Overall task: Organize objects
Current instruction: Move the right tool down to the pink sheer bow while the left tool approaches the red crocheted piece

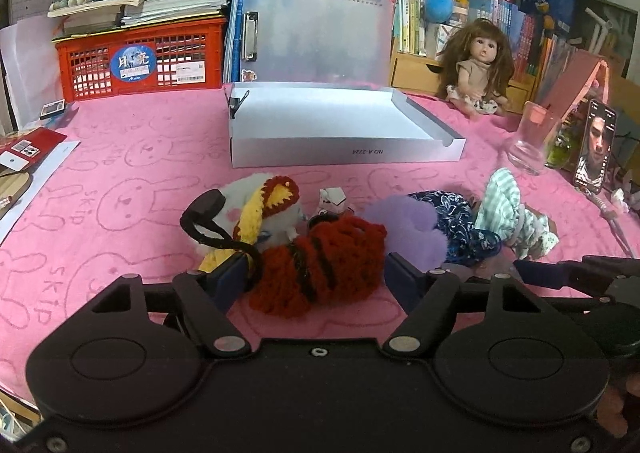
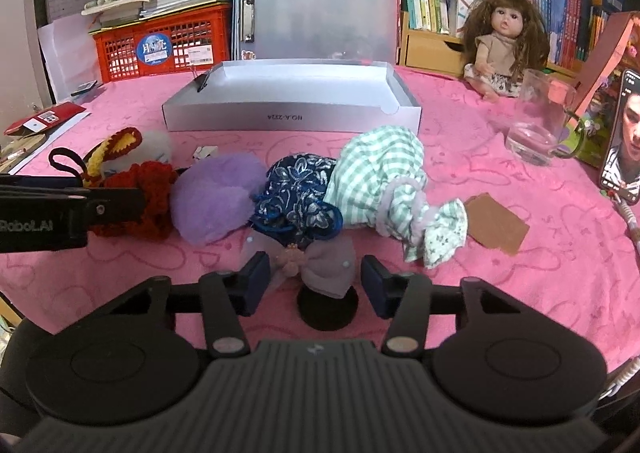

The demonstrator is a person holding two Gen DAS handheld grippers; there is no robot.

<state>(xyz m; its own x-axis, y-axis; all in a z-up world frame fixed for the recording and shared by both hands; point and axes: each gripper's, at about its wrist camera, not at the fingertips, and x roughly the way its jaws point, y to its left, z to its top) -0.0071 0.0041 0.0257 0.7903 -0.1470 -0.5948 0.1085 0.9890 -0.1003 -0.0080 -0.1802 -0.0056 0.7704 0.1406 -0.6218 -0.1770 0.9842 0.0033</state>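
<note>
Several soft pouches lie in a row on the pink cloth, in front of an open white box [image 1: 344, 151] [image 2: 292, 119]. My left gripper [image 1: 320, 277] has a red crocheted pouch [image 1: 320, 269] [image 2: 148, 181] filling the gap between its pads, which touch it on both sides. My right gripper [image 2: 316, 281] straddles a small mauve-hatted figure [image 2: 328, 269] on a black round base; a thin gap shows on each side of it. A purple fluffy pouch [image 2: 216, 201], a blue floral pouch [image 2: 296, 193] and a green checked pouch [image 2: 380, 181] lie just beyond.
A white plush with a yellow-and-red crochet hat [image 1: 264, 209] lies left of the red pouch. A brown card [image 2: 496, 227], a glass mug [image 2: 536, 125] and a phone [image 2: 622, 141] stand to the right. A doll [image 2: 504, 41], a red crate [image 2: 160, 45] and books line the back.
</note>
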